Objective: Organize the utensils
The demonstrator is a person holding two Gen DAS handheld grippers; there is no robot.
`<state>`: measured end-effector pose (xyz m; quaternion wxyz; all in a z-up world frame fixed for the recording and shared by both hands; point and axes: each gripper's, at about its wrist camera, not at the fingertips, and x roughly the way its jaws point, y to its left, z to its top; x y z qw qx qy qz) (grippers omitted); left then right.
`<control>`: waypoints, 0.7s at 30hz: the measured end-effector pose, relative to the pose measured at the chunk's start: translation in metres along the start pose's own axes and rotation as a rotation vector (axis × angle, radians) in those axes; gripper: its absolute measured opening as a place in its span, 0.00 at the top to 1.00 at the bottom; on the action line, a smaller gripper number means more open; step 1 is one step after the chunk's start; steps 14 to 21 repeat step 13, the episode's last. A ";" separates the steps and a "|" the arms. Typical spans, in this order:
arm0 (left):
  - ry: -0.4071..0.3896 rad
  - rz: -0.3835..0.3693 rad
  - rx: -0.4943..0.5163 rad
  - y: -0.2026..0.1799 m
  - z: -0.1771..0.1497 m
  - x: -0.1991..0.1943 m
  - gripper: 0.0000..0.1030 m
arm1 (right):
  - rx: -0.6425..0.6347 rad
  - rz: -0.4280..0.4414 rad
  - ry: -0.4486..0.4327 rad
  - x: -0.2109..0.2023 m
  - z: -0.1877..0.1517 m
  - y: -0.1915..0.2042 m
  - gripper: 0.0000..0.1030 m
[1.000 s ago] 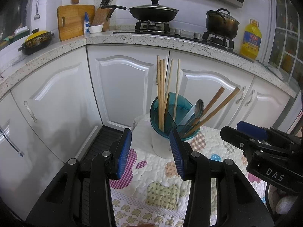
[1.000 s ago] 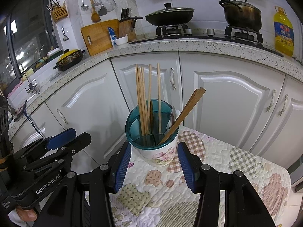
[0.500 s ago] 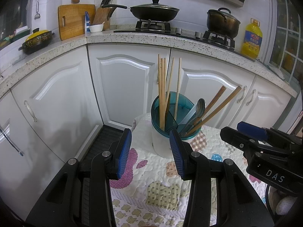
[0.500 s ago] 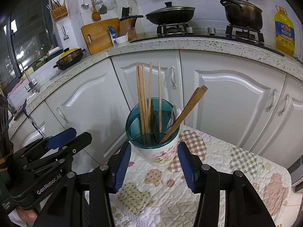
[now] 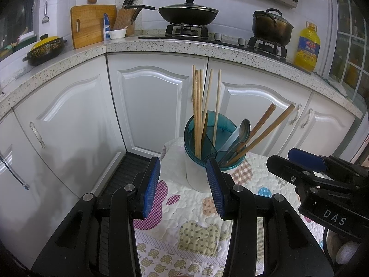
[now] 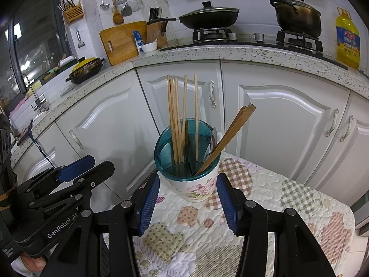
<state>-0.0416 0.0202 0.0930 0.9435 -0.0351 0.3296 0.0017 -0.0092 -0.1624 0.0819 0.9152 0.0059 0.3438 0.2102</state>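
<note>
I hold my left gripper (image 5: 183, 184) and right gripper (image 6: 188, 202) spread and empty just short of the utensil holder (image 6: 188, 161) on the quilted worktop (image 6: 265, 207), its pale chopsticks (image 6: 176, 115) upright and sorted, judging the organizing nearly finished.

The holder (image 6: 188, 161) stands on the quilt (image 6: 253, 207) near its far corner, before the cabinets (image 6: 276, 120). In it, chopsticks (image 6: 177, 115) stand upright at left; spoons (image 5: 242, 131) and ladles (image 6: 228, 136) lean right. Both tongs, left (image 5: 183, 188) and right (image 6: 188, 202), sit just before it, apart from it.
</note>
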 end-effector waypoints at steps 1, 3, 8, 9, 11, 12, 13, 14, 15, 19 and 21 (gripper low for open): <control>0.001 -0.001 0.000 -0.001 0.000 0.000 0.60 | -0.001 0.000 0.001 0.000 0.000 0.000 0.52; 0.001 -0.001 0.000 0.000 0.000 0.000 0.60 | -0.002 0.001 0.004 0.001 -0.001 0.000 0.52; -0.011 0.004 0.011 0.000 -0.002 0.002 0.60 | 0.003 -0.002 0.008 0.002 -0.005 -0.003 0.52; -0.014 0.004 0.013 0.000 -0.003 0.003 0.60 | 0.006 -0.004 0.008 0.002 -0.006 -0.005 0.52; -0.013 0.004 0.017 -0.002 -0.004 0.005 0.60 | 0.014 -0.012 0.009 0.001 -0.008 -0.011 0.52; -0.010 0.001 0.017 -0.001 -0.005 0.006 0.60 | 0.020 -0.019 0.010 0.001 -0.010 -0.015 0.52; -0.007 0.000 0.017 -0.002 -0.005 0.006 0.60 | 0.026 -0.026 0.011 0.001 -0.012 -0.020 0.51; -0.007 0.000 0.017 -0.002 -0.005 0.006 0.60 | 0.026 -0.026 0.011 0.001 -0.012 -0.020 0.51; -0.007 0.000 0.017 -0.002 -0.005 0.006 0.60 | 0.026 -0.026 0.011 0.001 -0.012 -0.020 0.51; -0.007 0.000 0.017 -0.002 -0.005 0.006 0.60 | 0.026 -0.026 0.011 0.001 -0.012 -0.020 0.51; -0.007 0.000 0.017 -0.002 -0.005 0.006 0.60 | 0.026 -0.026 0.011 0.001 -0.012 -0.020 0.51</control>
